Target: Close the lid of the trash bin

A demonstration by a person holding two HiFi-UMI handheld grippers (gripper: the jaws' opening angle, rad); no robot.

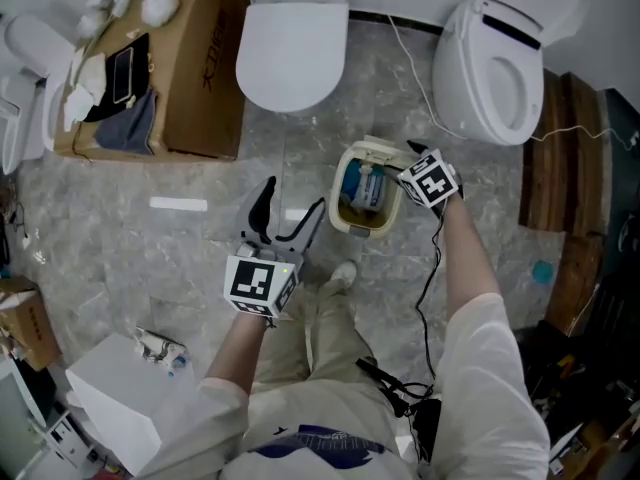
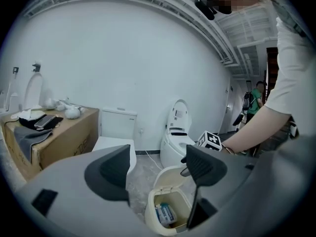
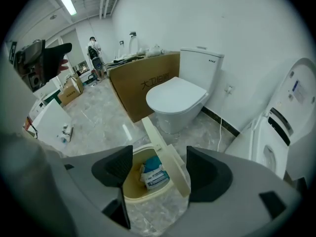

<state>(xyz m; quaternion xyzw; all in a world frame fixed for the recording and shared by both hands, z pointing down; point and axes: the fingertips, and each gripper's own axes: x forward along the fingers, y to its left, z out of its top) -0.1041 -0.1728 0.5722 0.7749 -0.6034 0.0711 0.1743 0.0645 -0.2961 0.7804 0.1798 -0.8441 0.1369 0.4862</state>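
Jaws spread, the right gripper [image 3: 158,174] hangs just above the trash bin [image 3: 137,198], its upright lid [image 3: 168,160] edge-on between them, untouched at the bin's far rim, while the left gripper [image 2: 157,172], also spread and empty, hovers farther back.

A grey marbled floor [image 1: 200,258] is carrying everything. A cream trash bin [image 1: 338,208] is standing on it with its lid up, between a white toilet [image 1: 292,53] and a second toilet [image 1: 500,58] with a raised cover. A large cardboard box [image 1: 205,78], a white box [image 1: 115,398] and a white strip [image 1: 178,204] are also resting on it.
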